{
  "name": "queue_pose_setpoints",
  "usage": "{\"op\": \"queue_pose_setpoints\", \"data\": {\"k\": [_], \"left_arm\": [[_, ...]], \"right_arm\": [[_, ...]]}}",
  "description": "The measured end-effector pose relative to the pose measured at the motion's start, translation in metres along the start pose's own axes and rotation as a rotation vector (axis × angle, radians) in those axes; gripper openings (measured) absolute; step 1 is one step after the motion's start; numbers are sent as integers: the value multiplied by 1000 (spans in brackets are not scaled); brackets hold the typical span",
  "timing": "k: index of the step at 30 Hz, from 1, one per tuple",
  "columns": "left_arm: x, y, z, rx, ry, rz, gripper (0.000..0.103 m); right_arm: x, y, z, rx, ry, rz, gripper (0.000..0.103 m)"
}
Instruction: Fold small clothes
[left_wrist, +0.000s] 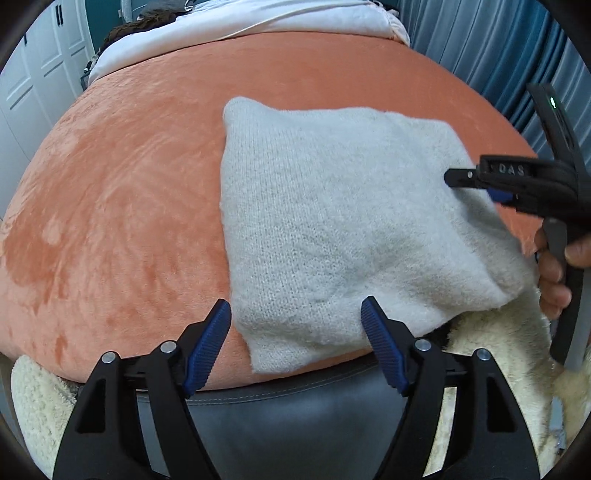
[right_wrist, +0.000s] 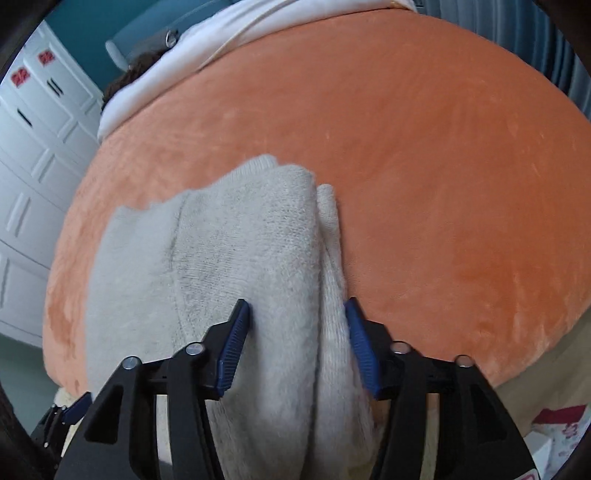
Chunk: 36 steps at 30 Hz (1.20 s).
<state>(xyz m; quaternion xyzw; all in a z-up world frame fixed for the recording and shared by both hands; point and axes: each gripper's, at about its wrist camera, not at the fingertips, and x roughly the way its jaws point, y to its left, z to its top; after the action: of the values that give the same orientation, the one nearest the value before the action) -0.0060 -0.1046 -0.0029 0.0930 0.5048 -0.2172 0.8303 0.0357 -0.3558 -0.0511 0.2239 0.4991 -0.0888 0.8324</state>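
Lying folded on the orange blanket (left_wrist: 147, 147), the grey sweater (left_wrist: 332, 221) sits bunched between the right gripper's (right_wrist: 297, 314) fingers; the left gripper (left_wrist: 295, 314) gapes, holding nothing.

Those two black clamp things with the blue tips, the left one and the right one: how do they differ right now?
The left gripper stands wide open, with only the near edge of the grey knitted garment lying between its blue pads; the right gripper stands narrower, with a thick bunched fold of that garment between its pads. The left one sits at the garment's near edge, the right at its side. Both hover over the same orange blanket and point downward.
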Motion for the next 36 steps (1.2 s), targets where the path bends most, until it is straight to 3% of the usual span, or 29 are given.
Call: {"op": "queue_pose_setpoints", "data": {"k": [2,4,7,9,11,12,14,15,19,21,23,25,27,29,32,35,36], "left_arm": [[1,2,0,-7,5,11,71],[-1,4,1,-14,-2,18,71],[3,6,3,-21,-2,35,73],[6,5,4,-25,-1,48,73],[10,4,5,-20,5,52,78],[13,3,5,-19,12,42,80],[15,3,4,-13,19,56,80],[14,3,4,-9,15,58,80],[10,3,5,-23,18,53,80],[10,5,6,-30,22,48,80],[7,6,5,-33,16,46,80],[3,11,1,-40,8,49,80],[1,18,-3,-56,7,52,82],[-3,26,-6,-77,5,63,82],[-8,38,-10,-111,2,82,82],[-8,45,-11,-134,2,85,82],[-9,45,-10,-136,2,82,82]], "right_arm": [[-18,25,10,-69,-53,40,19],[-53,40,16,-122,-148,153,17],[-82,41,19,-139,-264,249,14],[-54,24,17,-98,-230,166,15],[8,-5,7,-85,-57,-18,15],[24,-18,0,-43,-15,-8,16],[0,-31,-5,52,-81,94,17],[-19,-31,-4,73,-113,99,18],[-85,-7,-18,-1,-220,152,23],[-91,5,-36,-55,-176,194,23],[-69,16,-53,-119,-87,131,23],[-34,11,-70,-162,11,-8,17],[-24,-4,-76,-122,16,-1,14],[-46,-8,-72,-55,-20,40,15],[-75,-3,-70,-88,-73,60,17],[-49,0,-76,-159,3,-28,17],[-33,-4,-79,-169,45,-79,23]]}}
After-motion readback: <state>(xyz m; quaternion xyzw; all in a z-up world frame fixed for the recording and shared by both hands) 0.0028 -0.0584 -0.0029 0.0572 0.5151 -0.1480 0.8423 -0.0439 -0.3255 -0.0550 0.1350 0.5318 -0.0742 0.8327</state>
